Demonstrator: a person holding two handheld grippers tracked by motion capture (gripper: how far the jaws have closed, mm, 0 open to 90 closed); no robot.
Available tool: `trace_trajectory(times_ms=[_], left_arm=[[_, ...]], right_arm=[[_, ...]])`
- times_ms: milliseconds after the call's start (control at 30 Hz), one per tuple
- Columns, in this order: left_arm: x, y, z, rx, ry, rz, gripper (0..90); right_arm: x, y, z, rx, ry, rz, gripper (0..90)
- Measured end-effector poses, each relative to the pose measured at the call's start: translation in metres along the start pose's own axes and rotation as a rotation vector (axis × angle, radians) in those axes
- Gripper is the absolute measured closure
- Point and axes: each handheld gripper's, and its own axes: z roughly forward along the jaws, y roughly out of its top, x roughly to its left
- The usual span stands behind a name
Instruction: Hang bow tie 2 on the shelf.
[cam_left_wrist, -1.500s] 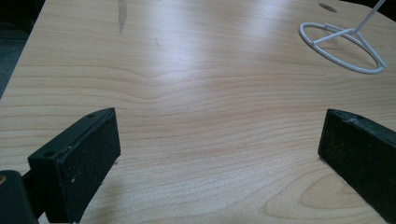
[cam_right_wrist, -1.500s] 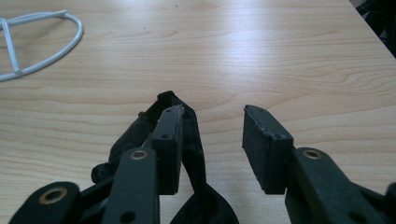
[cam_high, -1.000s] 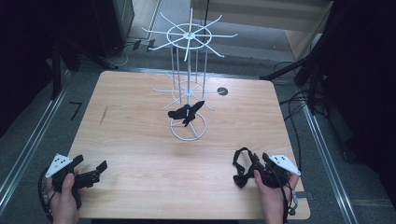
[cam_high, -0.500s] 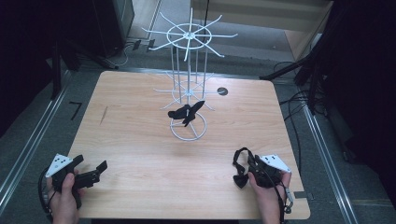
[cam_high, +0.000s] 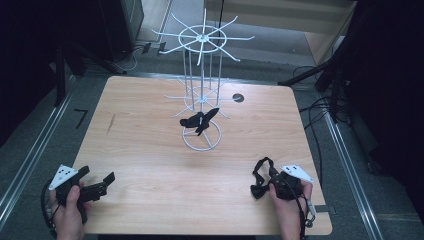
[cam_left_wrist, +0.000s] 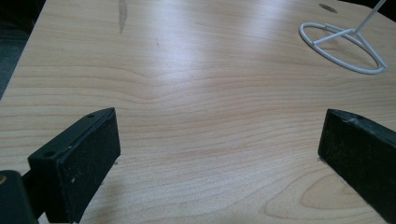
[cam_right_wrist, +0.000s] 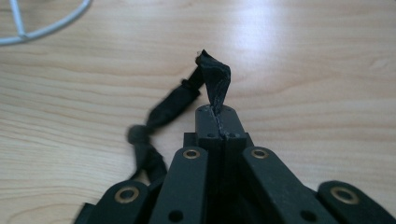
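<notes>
A white wire rack (cam_high: 202, 90) stands mid-table with one black bow tie (cam_high: 199, 120) hanging low on it. A second black bow tie (cam_high: 261, 181) lies at the table's front right. My right gripper (cam_high: 274, 184) is shut on its strap. In the right gripper view the jaws of that gripper (cam_right_wrist: 218, 117) have just been closing and now pinch a fold of the black strap (cam_right_wrist: 214, 78), the rest trailing left on the wood. My left gripper (cam_high: 98, 182) rests at the front left, open; between its pads (cam_left_wrist: 88, 154) lies bare wood.
The wooden table (cam_high: 150, 150) has a dark round hole (cam_high: 238, 98) behind the rack and a dark streak (cam_high: 111, 123) at the left. The rack's ring base (cam_left_wrist: 343, 46) lies far ahead of the left gripper. Cables and metal rails run along the floor on both sides.
The right gripper's jaws have closed onto the bow tie's strap. Both hands have stayed where they were, and the left gripper is unchanged.
</notes>
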Motion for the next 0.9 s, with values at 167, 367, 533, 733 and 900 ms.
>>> trace_trajectory(times_ms=[167, 367, 533, 733, 900], left_arm=[[0.000, 0.000, 0.000, -0.001, 0.000, -0.001, 0.0], [0.000, 0.000, 0.000, -0.001, 0.001, 0.000, 0.0], [0.000, 0.000, 0.000, -0.003, 0.002, 0.000, 0.0], [0.000, 0.000, 0.000, -0.004, 0.003, 0.000, 0.0], [0.000, 0.000, 0.000, -0.004, 0.003, 0.000, 0.0]], right_arm=[[0.007, 0.005, -0.008, -0.061, 0.014, -0.026, 90.0], [0.018, 0.014, -0.023, -0.159, 0.045, -0.061, 90.0], [0.025, 0.023, -0.035, -0.227, 0.067, -0.082, 90.0], [0.031, 0.031, -0.043, -0.273, 0.082, -0.106, 90.0], [0.036, 0.039, -0.048, -0.304, 0.101, -0.120, 90.0]])
